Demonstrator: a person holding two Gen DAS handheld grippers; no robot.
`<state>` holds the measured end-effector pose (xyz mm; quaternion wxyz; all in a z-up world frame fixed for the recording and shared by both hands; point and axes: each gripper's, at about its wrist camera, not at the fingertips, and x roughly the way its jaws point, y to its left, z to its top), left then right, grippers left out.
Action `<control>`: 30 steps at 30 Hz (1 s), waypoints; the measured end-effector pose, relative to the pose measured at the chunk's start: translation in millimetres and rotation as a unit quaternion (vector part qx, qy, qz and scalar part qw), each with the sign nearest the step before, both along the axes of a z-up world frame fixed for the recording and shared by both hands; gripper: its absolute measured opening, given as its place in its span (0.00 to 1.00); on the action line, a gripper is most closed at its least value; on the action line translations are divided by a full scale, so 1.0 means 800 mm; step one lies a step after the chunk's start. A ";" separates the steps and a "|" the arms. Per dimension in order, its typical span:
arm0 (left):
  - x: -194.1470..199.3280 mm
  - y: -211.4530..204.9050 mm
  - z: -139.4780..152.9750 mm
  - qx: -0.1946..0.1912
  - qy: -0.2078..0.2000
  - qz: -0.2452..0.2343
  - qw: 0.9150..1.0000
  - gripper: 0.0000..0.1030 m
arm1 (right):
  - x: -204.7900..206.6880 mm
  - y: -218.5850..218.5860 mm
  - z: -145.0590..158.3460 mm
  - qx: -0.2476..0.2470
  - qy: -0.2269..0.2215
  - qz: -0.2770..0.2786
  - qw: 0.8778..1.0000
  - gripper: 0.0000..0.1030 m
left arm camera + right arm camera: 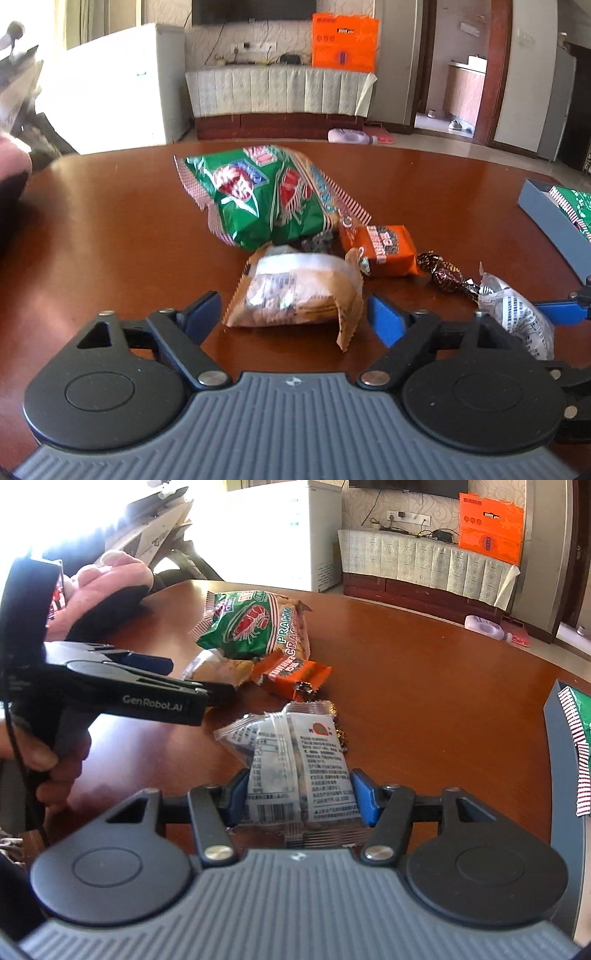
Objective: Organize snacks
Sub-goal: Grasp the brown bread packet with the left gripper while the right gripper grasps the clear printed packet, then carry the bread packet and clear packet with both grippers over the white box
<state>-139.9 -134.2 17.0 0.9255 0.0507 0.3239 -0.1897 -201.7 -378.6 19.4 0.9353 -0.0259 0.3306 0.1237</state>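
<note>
The right tool (299,794) had the white printed packet (295,771) between its blue pads (364,797), both pads against the packet's sides, so it looked gripped. The packet's long axis ran toward twelve o'clock from that tool, in line with the fingers, its far end still over the desk (424,672). The grey box (561,746), already holding one green bag, sat at about three o'clock of the tool, near; that sideways offset is what the coming move likely turned on, and the right hand was plainly the nearer.

The left tool (293,314) stood open, its pads either side of the tan snack packet (295,291) without pressing on it. That packet lay at twelve o'clock, crosswise to the fingers. The large green prawn-cracker bag (258,195) lay beyond it.
</note>
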 end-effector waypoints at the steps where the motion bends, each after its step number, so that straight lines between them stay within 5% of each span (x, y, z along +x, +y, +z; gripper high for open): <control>1: 0.001 0.000 -0.001 -0.003 0.003 -0.001 1.000 0.73 | 0.001 0.002 0.000 -0.001 -0.001 0.000 1.000 0.59; 7: -0.002 0.005 0.002 -0.011 -0.002 -0.002 1.000 0.63 | -0.002 0.006 0.000 -0.004 -0.006 -0.004 1.000 0.59; 30: -0.058 -0.039 0.037 -0.013 -0.047 0.004 0.999 0.60 | -0.067 -0.013 0.032 0.009 -0.050 -0.052 0.997 0.59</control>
